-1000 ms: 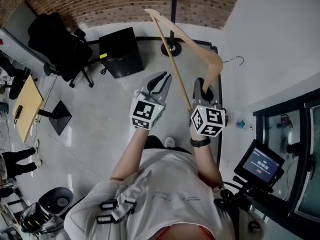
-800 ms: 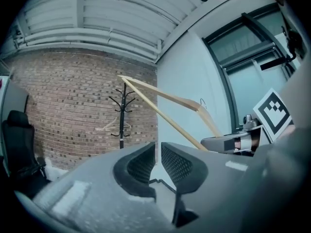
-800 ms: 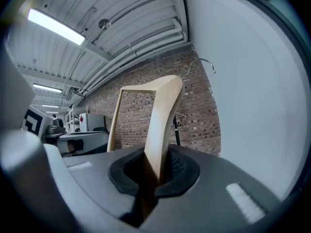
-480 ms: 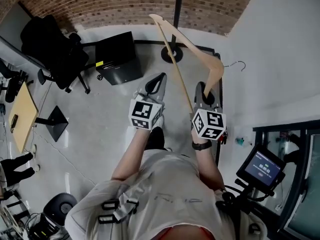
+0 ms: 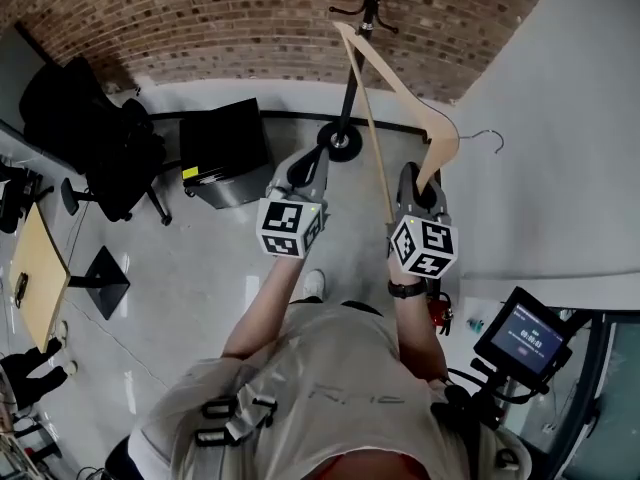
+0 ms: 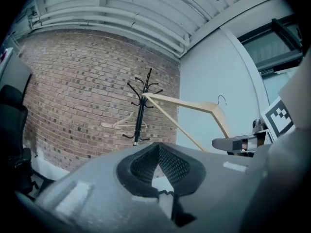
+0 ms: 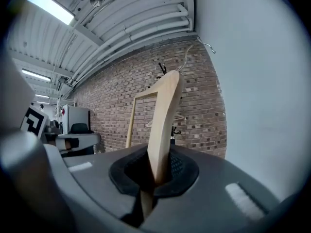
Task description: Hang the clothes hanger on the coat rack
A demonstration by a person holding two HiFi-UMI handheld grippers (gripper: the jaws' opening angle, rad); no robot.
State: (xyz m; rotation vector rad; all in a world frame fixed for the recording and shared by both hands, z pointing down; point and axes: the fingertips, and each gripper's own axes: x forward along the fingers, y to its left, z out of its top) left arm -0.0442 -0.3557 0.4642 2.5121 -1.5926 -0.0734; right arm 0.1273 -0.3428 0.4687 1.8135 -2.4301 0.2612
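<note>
Right hand-held gripper, jaws just tightened, clamps one end of a wooden clothes hanger and holds it out in front, seemingly to carry it to the black coat rack on the floor by the brick wall. The hanger is in mid-air near the rack's pole, not yet hooked on. Left hand-held gripper, jaws together and empty, points level alongside; both forearms reach forward.

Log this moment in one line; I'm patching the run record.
right gripper: shut on hanger | left gripper: shut, empty | coat rack: ahead, hanger not yet on it
</note>
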